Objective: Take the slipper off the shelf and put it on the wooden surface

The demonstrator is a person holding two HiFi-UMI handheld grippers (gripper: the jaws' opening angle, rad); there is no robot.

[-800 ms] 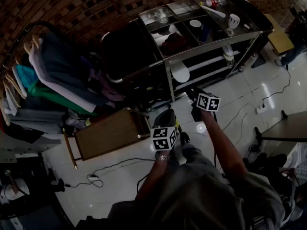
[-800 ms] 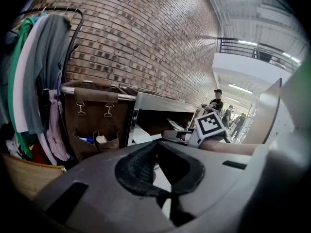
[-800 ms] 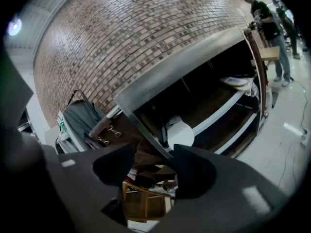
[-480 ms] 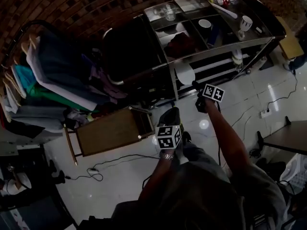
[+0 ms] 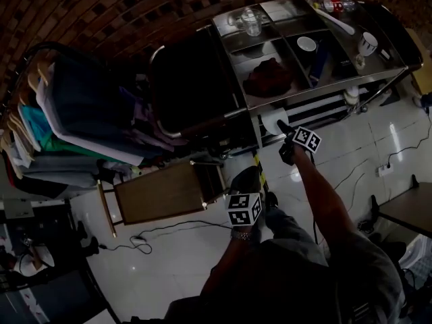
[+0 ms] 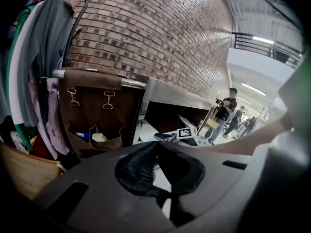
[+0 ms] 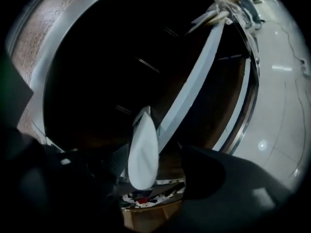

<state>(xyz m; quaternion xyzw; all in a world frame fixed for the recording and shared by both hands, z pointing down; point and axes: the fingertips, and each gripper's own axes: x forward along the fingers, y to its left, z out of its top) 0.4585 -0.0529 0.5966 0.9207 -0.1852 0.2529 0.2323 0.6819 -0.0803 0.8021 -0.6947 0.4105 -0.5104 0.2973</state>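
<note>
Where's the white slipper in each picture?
Head view: white slipper on the lower shelf, at the right tongs' tip.
Left gripper view: not seen.
Right gripper view: middle, between the open tongs.
Shared landmark: the metal shelf unit.

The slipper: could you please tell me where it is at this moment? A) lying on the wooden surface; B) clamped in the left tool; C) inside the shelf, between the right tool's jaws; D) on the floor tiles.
C: the slipper stands on edge inside the shelf, and the right tool has its jaws apart on either side of it.
</note>
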